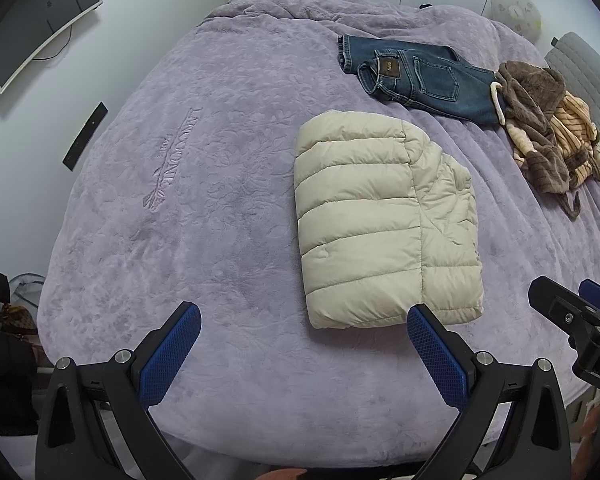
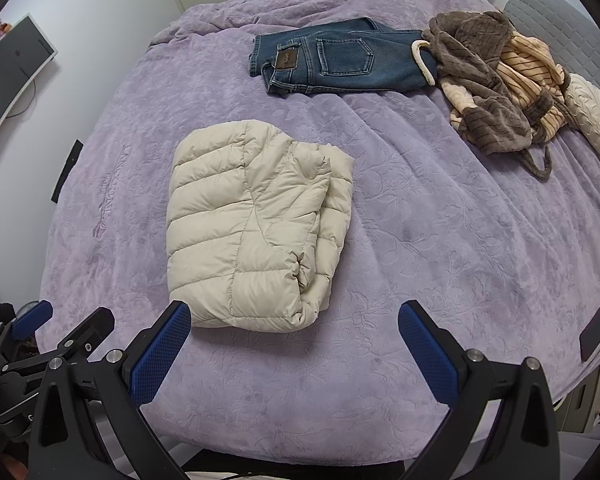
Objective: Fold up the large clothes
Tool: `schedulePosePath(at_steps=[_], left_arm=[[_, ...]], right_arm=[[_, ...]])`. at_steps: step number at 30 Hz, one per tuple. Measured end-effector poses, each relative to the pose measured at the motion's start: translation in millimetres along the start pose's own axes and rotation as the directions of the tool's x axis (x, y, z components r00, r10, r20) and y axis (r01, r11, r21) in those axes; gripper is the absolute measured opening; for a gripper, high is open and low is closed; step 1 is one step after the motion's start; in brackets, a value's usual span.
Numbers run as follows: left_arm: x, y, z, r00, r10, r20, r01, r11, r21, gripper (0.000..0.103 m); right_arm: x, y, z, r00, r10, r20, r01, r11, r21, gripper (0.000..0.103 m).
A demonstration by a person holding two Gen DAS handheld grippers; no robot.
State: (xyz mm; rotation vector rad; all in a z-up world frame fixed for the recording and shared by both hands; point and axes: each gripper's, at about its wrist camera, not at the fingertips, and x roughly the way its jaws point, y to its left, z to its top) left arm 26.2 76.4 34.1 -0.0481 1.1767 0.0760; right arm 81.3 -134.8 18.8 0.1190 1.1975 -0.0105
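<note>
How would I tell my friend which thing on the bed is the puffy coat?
Look at the big purple blanket covering the bed. Near its front edge lies the puffy coat, folded into a fat cream bundle with stitched ridges. The blue jeans and the brown striped robe lie farther back, and neither one is pale or puffy.

Jeans [image 2: 340, 62] far end hidden under brown robe [image 2: 484, 80]; leather patch lettering perhaps unreadable.

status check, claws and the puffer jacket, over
Left claw open, empty. Right claw open, empty. Puffer jacket folded on bed. Nothing in the way.
</note>
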Motion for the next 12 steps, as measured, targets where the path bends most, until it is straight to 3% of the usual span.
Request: schedulePosePath(at_steps=[12], left_arm=[[-0.5,4.1,5.9,1.000,-0.016,0.021,0.016,1.000,0.014,0.103]], right_arm=[[2.5,-1.3,-3.5,1.000,0.002,-0.005,-0.002,1.000,-0.002,0.103]])
